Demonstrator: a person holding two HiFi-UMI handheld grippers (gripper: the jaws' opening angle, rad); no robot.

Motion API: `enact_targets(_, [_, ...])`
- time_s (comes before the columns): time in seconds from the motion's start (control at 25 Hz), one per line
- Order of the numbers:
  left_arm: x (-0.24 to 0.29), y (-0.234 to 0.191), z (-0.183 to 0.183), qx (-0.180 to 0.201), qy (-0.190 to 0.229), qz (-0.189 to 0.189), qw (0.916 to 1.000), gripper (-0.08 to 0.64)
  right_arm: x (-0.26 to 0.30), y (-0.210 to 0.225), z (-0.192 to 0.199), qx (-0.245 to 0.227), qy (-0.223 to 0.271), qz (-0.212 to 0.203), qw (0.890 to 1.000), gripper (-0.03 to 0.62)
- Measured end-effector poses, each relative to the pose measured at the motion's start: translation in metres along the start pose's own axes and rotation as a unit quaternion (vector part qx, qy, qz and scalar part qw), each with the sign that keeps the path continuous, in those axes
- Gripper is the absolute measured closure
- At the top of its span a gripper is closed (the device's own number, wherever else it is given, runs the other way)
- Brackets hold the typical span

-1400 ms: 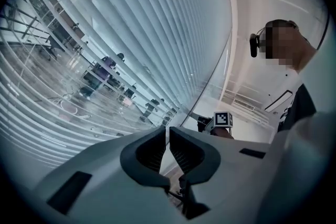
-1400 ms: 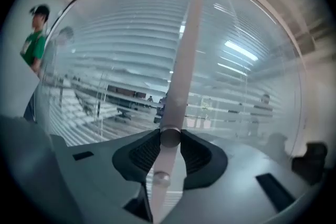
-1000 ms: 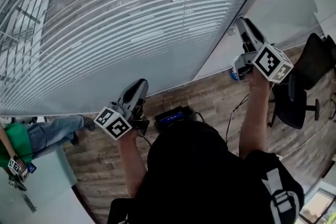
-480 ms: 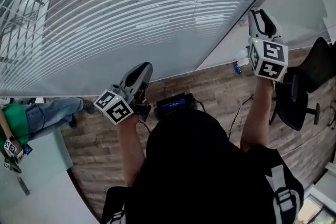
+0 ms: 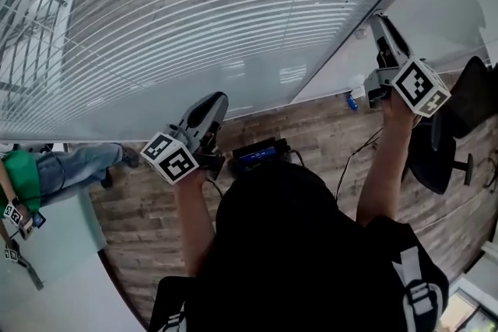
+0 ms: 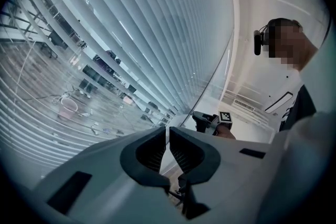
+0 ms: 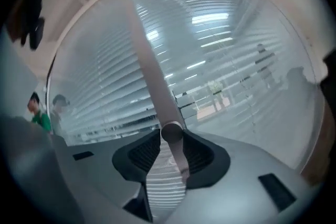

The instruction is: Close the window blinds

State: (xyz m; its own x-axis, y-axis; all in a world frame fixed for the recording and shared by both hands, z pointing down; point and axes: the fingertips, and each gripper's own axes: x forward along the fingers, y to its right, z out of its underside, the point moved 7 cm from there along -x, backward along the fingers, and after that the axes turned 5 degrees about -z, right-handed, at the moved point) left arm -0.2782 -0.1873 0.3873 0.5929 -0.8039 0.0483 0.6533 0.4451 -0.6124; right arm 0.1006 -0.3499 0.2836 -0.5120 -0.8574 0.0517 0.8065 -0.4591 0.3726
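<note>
Rolled right hand-held gripper (image 5: 381, 21) back since half second ago, marker cube flipped. Pinching tilt wand (image 7: 152, 76) at right edge of blinds (image 5: 194, 19). Left hand-held gripper (image 6: 168, 139) pressed together, empty. Slats gapped, see-through: closing probably barely begun.

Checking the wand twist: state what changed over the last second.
The right gripper rolled on the wand and back again: its cube showed other faces midway. Its jaws grip the wand. The left gripper kept its place, jaws together; the blinds look as before.
</note>
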Motion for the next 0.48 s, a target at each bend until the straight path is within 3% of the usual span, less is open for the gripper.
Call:
enact_targets(0.08, [-0.001, -0.001, 0.001, 0.0, -0.001, -0.001, 1.0, 0.546, -0.001, -0.005, 0.005, -0.126, -0.035, 0.044, 0.99, 0.469])
enact_targets(0.16, [-0.002, -0.002, 0.002, 0.0, 0.0, -0.002, 1.0, 0.546, -0.001, -0.012, 0.01, -0.253, -0.065, 0.092, 0.961, 0.465])
enact_targets(0.24, [-0.002, -0.004, 0.003, -0.001, 0.0, -0.002, 1.0, 0.546, 0.001, -0.019, 0.011, -0.332, -0.08, 0.119, 0.932, 0.465])
enact_targets(0.36, [-0.001, -0.003, 0.004, -0.001, -0.001, 0.0, 1.0, 0.546, 0.004, -0.024, 0.009, -0.377, -0.088, 0.13, 0.913, 0.465])
enact_targets(0.48, [-0.001, -0.002, 0.004, 0.002, -0.002, 0.002, 1.0, 0.546, 0.005, -0.023, 0.009, -0.382, -0.09, 0.125, 0.911, 0.465])
